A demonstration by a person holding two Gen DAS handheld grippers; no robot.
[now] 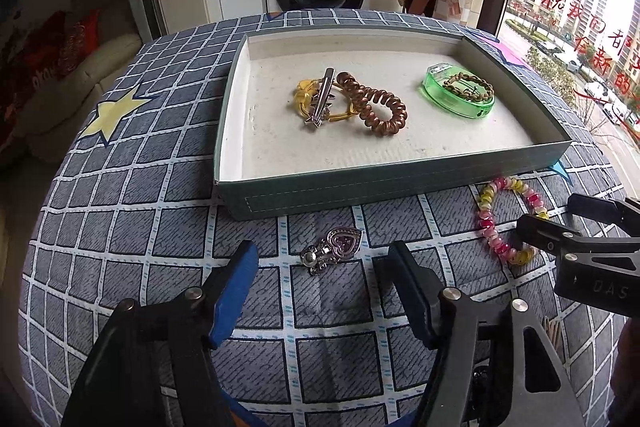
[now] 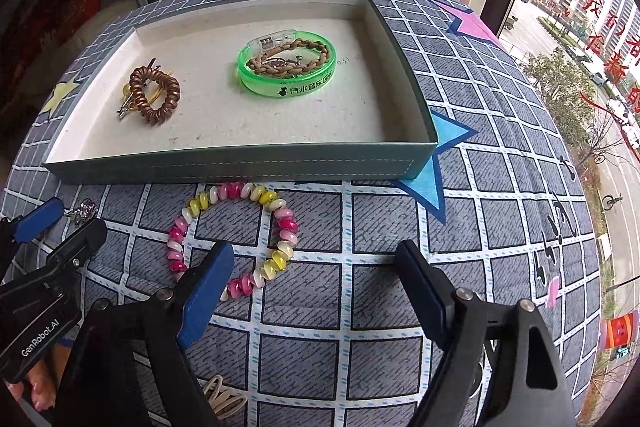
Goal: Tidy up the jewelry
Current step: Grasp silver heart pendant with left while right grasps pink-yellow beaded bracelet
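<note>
Both tools gape empty over the checked bench (image 2: 360,235), the left tool (image 1: 320,267) near a heart charm (image 1: 334,247), the right tool (image 2: 316,267) straddling a beaded bracelet (image 2: 280,215) before the tray (image 2: 248,165).

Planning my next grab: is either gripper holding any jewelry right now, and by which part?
Nothing is held. The left gripper is open above the heart charm; the right gripper is open over the beaded bracelet.
</note>
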